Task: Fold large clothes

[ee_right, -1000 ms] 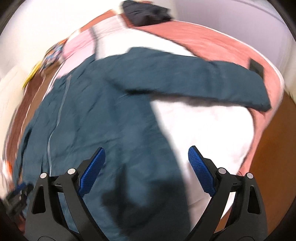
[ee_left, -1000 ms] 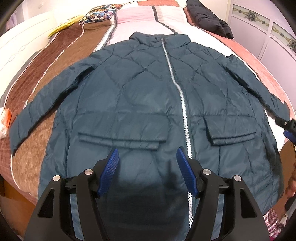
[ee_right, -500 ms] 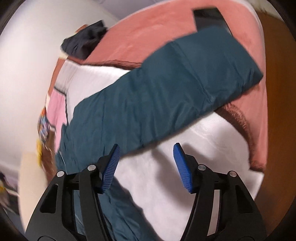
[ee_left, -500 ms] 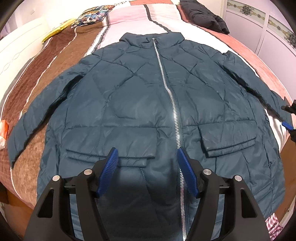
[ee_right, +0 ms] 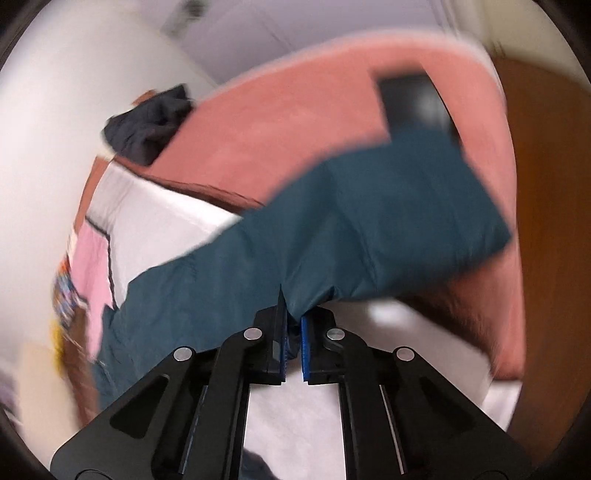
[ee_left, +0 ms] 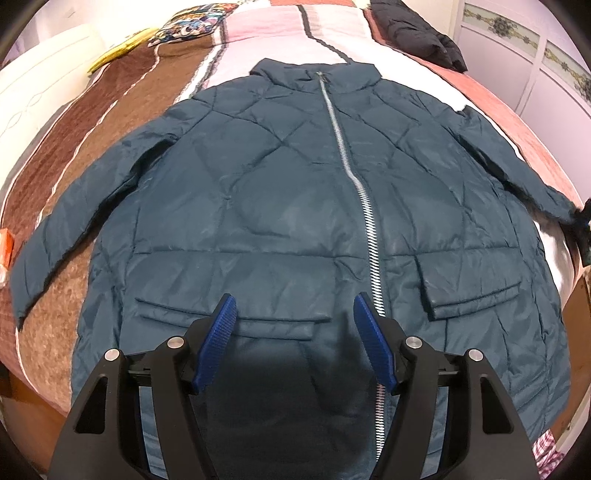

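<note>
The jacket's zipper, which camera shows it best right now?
The left wrist view: the silver zipper runs in full down the teal jacket, from collar to hem, beyond the open left gripper. The right wrist view is blurred and shows only a sleeve pinched in the right gripper, no zipper.

We saw a big bed [ee_left: 110, 122] with a striped blanket [ee_left: 258, 33] in brown, pink, white and red. A black coat [ee_left: 413, 33] lay at the far end. A bright pillow [ee_left: 188, 24] sat near the top. A flat black thing [ee_right: 410, 96] lay on the red part. White doors [ee_left: 535, 62] stood beside the bed.
</note>
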The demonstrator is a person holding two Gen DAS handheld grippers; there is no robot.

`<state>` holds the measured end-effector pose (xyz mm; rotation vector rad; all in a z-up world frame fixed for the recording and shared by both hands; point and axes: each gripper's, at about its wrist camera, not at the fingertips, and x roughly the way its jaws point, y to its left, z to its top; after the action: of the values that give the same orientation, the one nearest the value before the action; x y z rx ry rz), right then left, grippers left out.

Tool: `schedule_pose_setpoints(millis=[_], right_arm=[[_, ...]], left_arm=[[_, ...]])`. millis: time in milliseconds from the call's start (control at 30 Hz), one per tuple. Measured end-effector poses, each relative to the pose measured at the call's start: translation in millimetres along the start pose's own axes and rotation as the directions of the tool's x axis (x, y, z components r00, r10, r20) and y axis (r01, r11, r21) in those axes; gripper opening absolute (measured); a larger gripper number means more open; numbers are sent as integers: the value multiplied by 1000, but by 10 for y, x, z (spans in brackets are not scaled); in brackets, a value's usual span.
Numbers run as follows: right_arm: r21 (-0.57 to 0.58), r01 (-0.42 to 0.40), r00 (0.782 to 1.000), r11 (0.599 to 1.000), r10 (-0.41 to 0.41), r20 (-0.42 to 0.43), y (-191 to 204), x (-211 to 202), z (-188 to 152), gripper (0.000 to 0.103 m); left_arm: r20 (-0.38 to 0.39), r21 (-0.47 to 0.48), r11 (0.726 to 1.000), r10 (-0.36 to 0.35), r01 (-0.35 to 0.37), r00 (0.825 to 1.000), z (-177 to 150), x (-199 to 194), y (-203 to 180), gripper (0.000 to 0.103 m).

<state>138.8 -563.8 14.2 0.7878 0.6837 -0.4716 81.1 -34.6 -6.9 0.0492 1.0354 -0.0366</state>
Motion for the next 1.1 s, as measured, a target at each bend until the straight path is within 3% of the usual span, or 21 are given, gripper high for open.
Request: schedule_pose_setpoints(millis=[133,267,367,500,600,700,767,800,900,1000,1100], right_arm=[[-240,-56,990,969,85,111,718,-372,9,6],[-493,-169,961,853,254,110,1604,-703,-319,6],[-632,-249,935,734,352,40,2202,-797,-769,6],[-721,-372,898,585,422,-121,2884,-685,-1500,6],[-766,-429,881,479,411,-236,3220,-535,-2131,6],[-787,-455,882,417,333,-334,3419,-268,-2679,10],[-777,-480,877,407,243,-415,3444,-25,-2940,21],[-763,-498,867,412,218,-448,3450,129,-2959,33],[-711,-548,831,440,188,-524,3338,292,-3005,47],[-648,-591,793,480,201,-575,3244,283,-2876,52],[-556,-638,742,532,233,-628,3020,199,-2667,56]], left_arm=[[14,-38,999,1,-1,1000,35,7,156,65],[39,-75,997,9,-6,999,73,-6,328,65],[55,-109,994,15,-8,998,97,-27,482,65],[77,-160,987,27,-14,997,103,-62,710,65],[87,-190,982,36,-19,996,99,-81,870,65],[91,-212,977,52,-32,994,86,-77,1007,65],[92,-225,974,56,-34,994,78,-70,1083,65],[92,-233,972,56,-33,994,75,-65,1120,65],[97,-241,970,56,-31,994,78,-47,1190,65],[96,-241,970,54,-29,994,121,-5,1208,65],[113,-226,974,40,-13,993,201,-21,1150,65]])
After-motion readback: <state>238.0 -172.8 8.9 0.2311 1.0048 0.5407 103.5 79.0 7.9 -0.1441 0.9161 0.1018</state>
